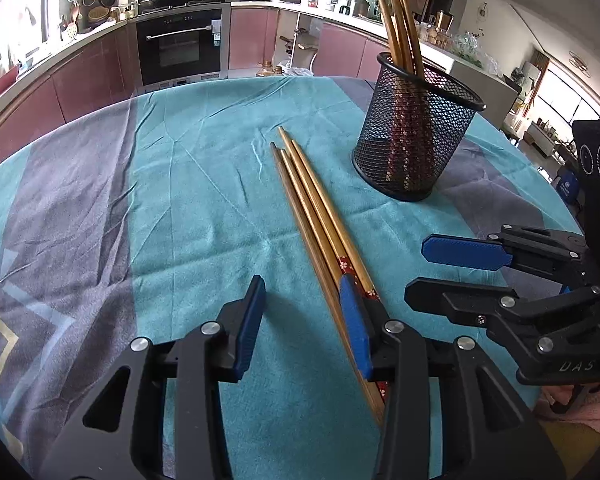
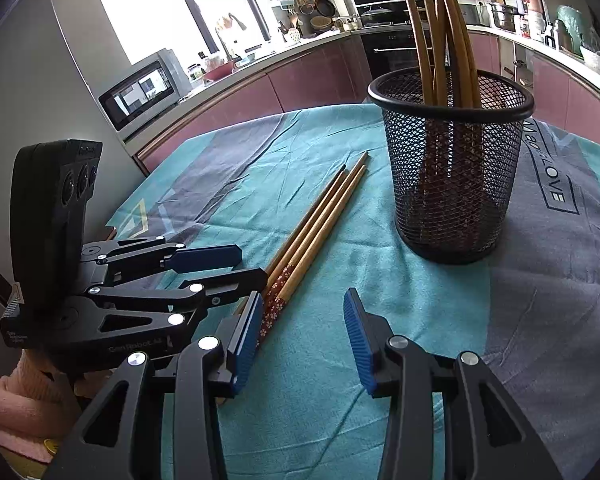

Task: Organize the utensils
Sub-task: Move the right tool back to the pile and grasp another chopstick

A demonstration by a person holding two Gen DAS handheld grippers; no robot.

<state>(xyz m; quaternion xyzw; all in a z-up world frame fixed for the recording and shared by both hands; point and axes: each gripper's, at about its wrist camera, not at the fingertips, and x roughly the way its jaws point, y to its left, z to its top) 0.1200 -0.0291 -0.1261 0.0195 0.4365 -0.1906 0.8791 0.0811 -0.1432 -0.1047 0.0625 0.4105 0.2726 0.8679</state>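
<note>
Three wooden chopsticks (image 1: 306,196) with red flowered handles lie side by side on the teal cloth; they also show in the right wrist view (image 2: 320,216). A black mesh cup (image 1: 414,136) holds several more chopsticks upright, seen too in the right wrist view (image 2: 452,160). My left gripper (image 1: 306,292) is open, low over the cloth, its right finger beside the chopstick handles. My right gripper (image 2: 306,308) is open, its left finger by the handle ends. Each gripper shows in the other's view: the right one (image 1: 420,268) and the left one (image 2: 252,264).
The table is covered by a teal and grey cloth (image 1: 180,208). Kitchen counters, an oven (image 1: 180,48) and a microwave (image 2: 144,92) stand beyond the table. The table's edges curve away on both sides.
</note>
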